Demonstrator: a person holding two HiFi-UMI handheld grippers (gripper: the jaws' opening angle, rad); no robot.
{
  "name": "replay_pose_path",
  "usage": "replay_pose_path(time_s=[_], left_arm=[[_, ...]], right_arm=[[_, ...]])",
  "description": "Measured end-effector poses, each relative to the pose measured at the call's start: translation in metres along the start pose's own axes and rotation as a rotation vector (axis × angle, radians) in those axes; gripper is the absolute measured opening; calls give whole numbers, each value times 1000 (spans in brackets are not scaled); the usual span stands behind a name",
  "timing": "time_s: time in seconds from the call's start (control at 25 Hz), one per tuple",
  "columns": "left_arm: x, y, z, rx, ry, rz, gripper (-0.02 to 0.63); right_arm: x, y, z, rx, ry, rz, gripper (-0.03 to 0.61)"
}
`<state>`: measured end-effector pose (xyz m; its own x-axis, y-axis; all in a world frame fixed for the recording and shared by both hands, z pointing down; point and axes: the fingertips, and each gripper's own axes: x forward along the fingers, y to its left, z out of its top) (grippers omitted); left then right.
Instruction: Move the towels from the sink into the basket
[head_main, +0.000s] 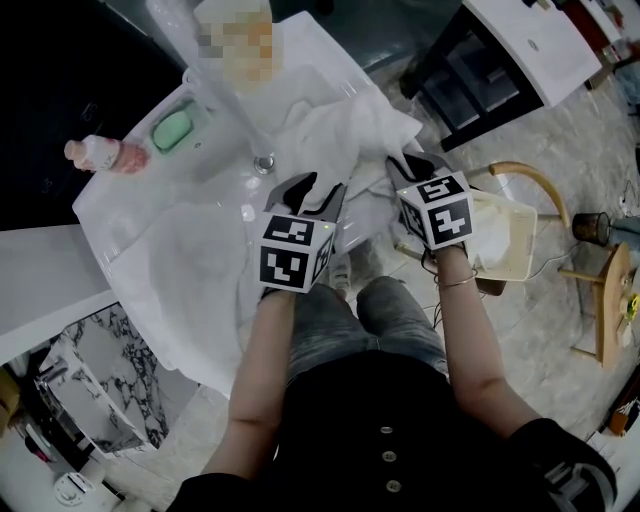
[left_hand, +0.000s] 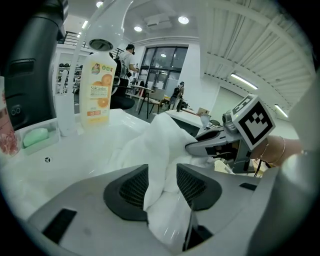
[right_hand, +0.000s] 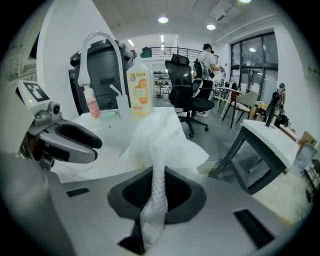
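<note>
A white towel (head_main: 345, 140) lies bunched over the right side of the white sink (head_main: 150, 250) and hangs past its rim. My left gripper (head_main: 312, 190) is shut on a thick fold of the towel (left_hand: 160, 140), which fills the gap between its pads (left_hand: 162, 182). My right gripper (head_main: 415, 168) is shut on a thin twisted strand of the same towel (right_hand: 160, 135), pinched tight between its jaws (right_hand: 157, 192). The two grippers sit side by side at the sink's near right edge. The cream basket (head_main: 505, 235) with a curved wooden handle stands on the floor right of the sink.
A curved faucet (head_main: 215, 80) rises over the basin. A green soap bar in a dish (head_main: 172, 130) and a pink bottle (head_main: 100, 155) sit at the sink's far left; an orange-labelled bottle (left_hand: 95, 95) stands behind. A white table with dark legs (head_main: 500, 60) and wooden stools (head_main: 600, 290) stand nearby.
</note>
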<state>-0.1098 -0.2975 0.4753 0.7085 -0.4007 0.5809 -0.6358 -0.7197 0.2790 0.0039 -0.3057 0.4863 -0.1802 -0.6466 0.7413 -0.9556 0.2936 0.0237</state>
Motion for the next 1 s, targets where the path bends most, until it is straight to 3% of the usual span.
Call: replay_pose_path(time_s=[0.28, 0.88, 1.0], left_arm=[[-2, -15, 8, 26, -25, -38, 172], [-14, -67, 60, 129, -135, -153, 171], [-16, -84, 75, 159, -179, -185, 94]], right_arm=[[-29, 12, 12, 49, -83, 39, 49], [-115, 13, 41, 94, -248, 16, 48], [-137, 6, 46, 104, -299, -2, 48]])
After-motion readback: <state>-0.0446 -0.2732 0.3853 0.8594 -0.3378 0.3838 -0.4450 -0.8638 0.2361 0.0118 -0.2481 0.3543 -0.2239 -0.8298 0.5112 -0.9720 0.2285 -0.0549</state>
